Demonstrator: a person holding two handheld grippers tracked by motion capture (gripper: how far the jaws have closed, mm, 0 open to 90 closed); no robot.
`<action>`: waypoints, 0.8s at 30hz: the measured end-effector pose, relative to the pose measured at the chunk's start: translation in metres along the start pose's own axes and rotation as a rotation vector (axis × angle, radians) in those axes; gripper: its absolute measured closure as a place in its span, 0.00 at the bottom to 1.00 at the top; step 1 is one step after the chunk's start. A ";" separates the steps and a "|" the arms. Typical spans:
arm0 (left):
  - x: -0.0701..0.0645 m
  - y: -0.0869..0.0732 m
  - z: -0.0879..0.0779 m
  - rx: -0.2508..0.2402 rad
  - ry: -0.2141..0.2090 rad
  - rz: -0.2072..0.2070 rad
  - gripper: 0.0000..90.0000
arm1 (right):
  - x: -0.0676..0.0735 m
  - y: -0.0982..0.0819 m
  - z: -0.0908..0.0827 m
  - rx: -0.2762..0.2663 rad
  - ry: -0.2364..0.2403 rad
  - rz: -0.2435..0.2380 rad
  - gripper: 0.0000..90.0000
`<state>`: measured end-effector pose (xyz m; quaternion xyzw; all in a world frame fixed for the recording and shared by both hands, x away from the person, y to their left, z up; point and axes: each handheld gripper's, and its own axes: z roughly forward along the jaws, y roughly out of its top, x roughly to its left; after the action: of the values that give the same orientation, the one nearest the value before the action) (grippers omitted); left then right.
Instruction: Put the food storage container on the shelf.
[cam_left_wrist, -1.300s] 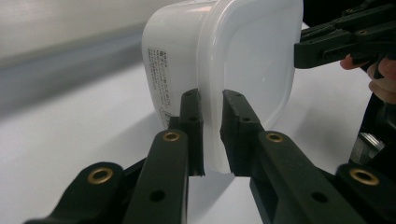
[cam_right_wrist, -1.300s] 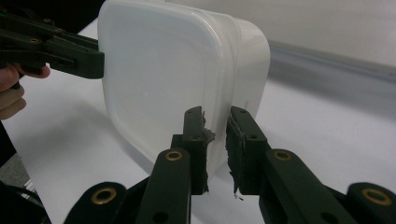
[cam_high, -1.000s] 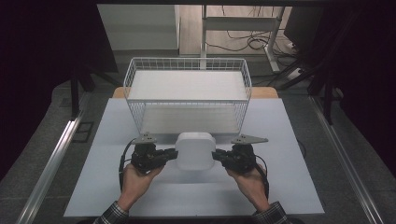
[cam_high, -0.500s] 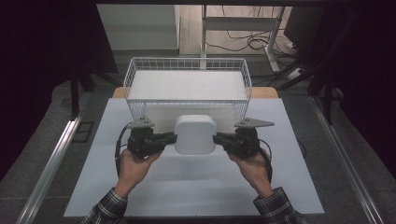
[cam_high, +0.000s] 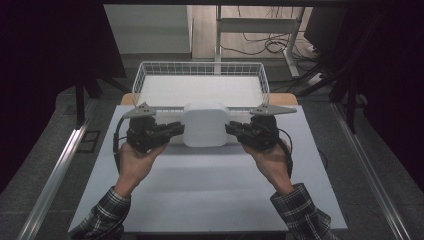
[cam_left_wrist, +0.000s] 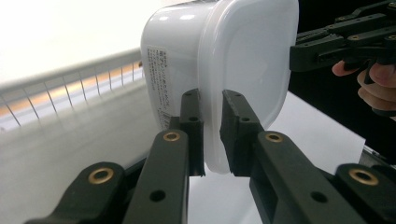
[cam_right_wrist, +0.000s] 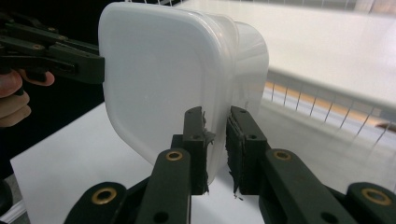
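White lidded container (cam_high: 206, 125): held clear of the white table (cam_high: 200, 195), just before the wire basket (cam_high: 150, 75). Left gripper (cam_high: 176, 129) and right gripper (cam_high: 234, 129): each clamped narrowly on opposite rim edges of the container.

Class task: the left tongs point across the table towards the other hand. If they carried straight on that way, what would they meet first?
The left tongs already clamp the rim of the white square plastic container, so that comes first; beyond it, probably the right tongs gripping the opposite rim.
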<state>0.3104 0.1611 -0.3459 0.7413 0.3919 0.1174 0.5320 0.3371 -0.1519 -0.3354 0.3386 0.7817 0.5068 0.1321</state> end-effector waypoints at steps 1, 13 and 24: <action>0.001 0.005 -0.002 -0.005 0.001 0.002 0.89 | 0.000 0.005 -0.001 -0.005 0.000 -0.002 0.86; 0.022 0.055 -0.006 -0.034 0.002 0.005 0.89 | -0.008 0.058 0.005 -0.046 -0.022 -0.009 0.86; 0.050 0.070 0.018 -0.003 0.014 -0.063 0.87 | -0.030 0.079 0.030 -0.011 -0.053 0.037 0.85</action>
<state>0.3860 0.1749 -0.3032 0.7269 0.4184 0.1064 0.5341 0.4071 -0.1299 -0.2835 0.3657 0.7686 0.5044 0.1450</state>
